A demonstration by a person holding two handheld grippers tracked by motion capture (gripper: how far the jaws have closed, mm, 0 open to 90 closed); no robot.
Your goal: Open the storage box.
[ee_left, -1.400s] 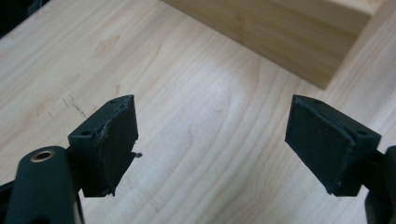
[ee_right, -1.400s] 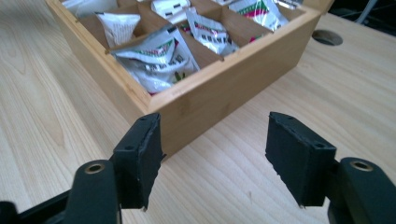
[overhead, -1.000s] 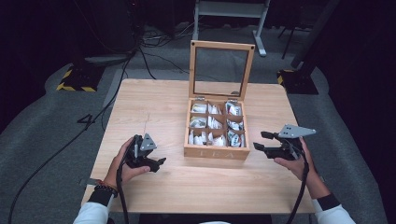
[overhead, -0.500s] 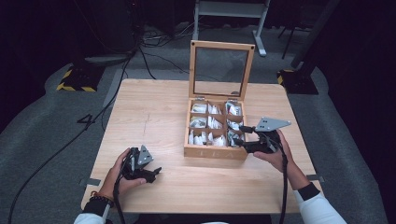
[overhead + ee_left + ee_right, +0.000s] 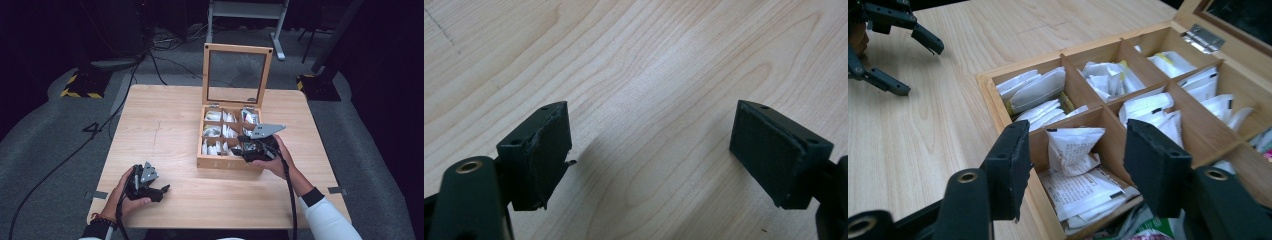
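Pale wooden table (image 5: 165, 120), open compartmented wooden box (image 5: 227, 161) on its right half

A pale, smooth wooden table (image 5: 170, 130) carries a matt wooden compartment box (image 5: 998, 97) with a metal hinge (image 5: 1204, 39), holding white paper sachets (image 5: 1075, 147) between matt black jaws.

Wooden compartment box (image 5: 220, 161) sits on the table right of centre, glass-paned lid (image 5: 236, 75) open and standing upright at its far edge on metal hinges (image 5: 1202, 38). The interior is divided by wooden partitions into six compartments, two across and three deep. Each holds white paper sachets (image 5: 1038, 90), most stacked on edge, some with yellow tags. One printed white sachet (image 5: 1073, 147) stands tilted in the near-right compartment, above flat ones.
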